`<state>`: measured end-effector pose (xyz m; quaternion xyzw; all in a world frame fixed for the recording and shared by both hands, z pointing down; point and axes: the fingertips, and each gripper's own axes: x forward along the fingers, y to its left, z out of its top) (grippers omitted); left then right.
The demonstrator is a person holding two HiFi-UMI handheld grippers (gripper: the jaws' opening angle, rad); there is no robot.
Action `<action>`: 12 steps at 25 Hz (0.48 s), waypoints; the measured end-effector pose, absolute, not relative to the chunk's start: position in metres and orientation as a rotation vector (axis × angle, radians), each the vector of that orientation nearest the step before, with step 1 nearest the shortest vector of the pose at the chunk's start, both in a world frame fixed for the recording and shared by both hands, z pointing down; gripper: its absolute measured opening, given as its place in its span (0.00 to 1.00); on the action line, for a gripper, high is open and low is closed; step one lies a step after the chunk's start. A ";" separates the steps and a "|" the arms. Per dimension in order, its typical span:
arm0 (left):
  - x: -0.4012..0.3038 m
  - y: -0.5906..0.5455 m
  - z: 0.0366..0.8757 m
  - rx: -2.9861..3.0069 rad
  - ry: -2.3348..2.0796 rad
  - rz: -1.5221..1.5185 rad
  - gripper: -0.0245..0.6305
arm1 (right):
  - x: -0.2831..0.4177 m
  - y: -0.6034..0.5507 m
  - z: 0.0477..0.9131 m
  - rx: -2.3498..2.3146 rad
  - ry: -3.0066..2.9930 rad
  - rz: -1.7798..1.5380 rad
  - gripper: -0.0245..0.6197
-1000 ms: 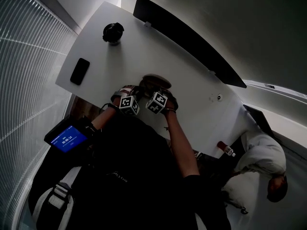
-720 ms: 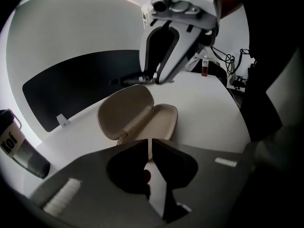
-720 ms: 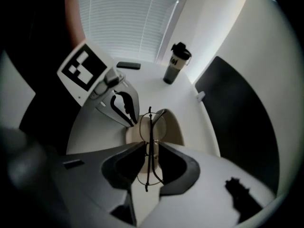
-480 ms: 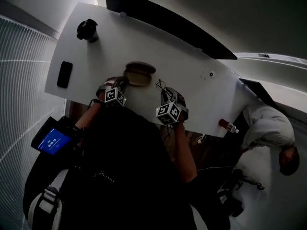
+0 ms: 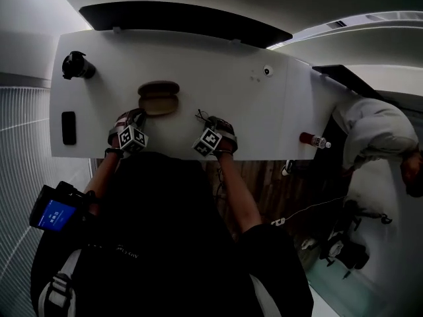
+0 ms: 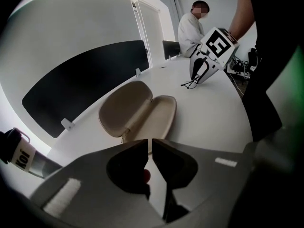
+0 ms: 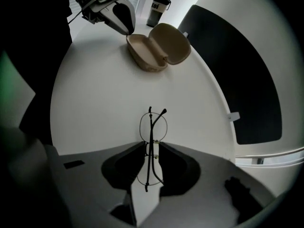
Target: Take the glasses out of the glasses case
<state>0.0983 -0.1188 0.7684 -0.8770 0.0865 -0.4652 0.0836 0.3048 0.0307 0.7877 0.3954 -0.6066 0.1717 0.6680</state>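
Over the bare table [image 7: 95,99], well clear of the case [image 7: 159,46], the right gripper [image 7: 152,148] pinched the folded glasses [image 7: 151,137] near the middle of the frame. Their long axis ran out along the jaws and down toward the tabletop. The case lay open and empty, just beside the left gripper [image 6: 152,148], whose jaws stood all but together on nothing. Setting the glasses down probably needed only a lowering, straight below the right gripper.
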 end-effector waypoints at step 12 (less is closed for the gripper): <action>0.081 -0.119 0.735 -2.632 0.377 -1.315 0.09 | 0.292 0.039 0.767 0.943 -1.456 0.418 0.23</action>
